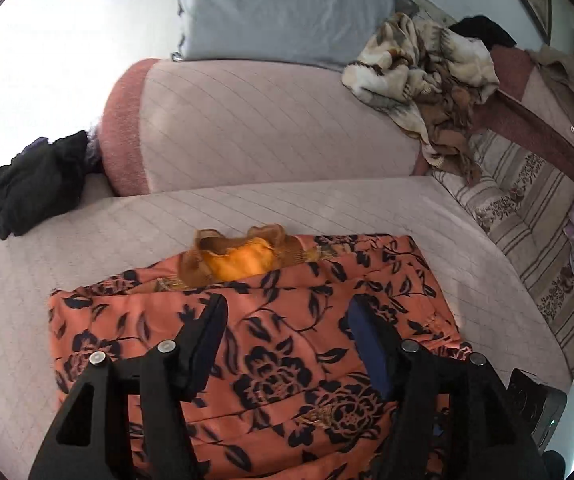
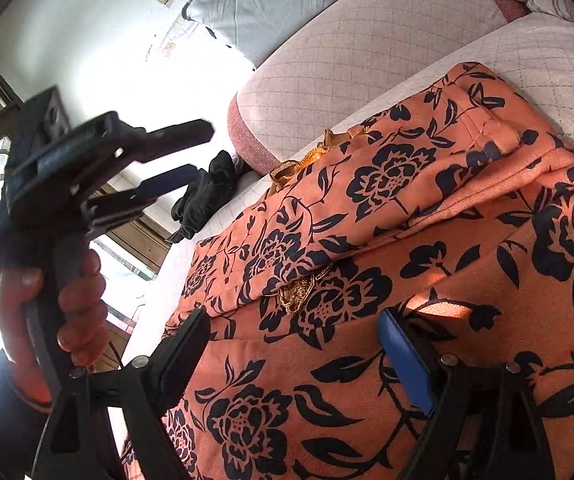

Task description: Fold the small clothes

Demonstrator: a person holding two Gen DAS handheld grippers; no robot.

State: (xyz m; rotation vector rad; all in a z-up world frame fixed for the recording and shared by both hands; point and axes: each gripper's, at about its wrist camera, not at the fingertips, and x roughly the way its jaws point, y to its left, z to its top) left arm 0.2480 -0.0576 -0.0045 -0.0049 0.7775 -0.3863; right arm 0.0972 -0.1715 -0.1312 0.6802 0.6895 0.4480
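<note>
Two grippers: both have their fingers apart, and nothing is held between them.
Left gripper [image 1: 285, 320]: it hangs above the orange cloth, up in the air, with its fingers wide. A hand [image 2: 47, 312] holds its handle.
Right gripper [image 2: 299, 344]: it sits low over the near part of the cloth, and I cannot tell if its fingers touch it.
Orange cloth [image 1: 247, 340]: it has dark flowers and lies on the pink sofa seat [image 1: 327, 208], already folded over itself in a few layers.
Gold collar [image 1: 243, 256]: it peeks out at the far edge.
Step, I think: press the fold flat, or grab an edge for one more fold.
How to do it well: pinch one edge only, lift a little, lay it over so the sides line up, then smooth it.
Watch out: the loose layers may slide open if pulled fast.
Black cloth [image 1: 27, 192]: it waits well apart, by the sofa arm.
</note>
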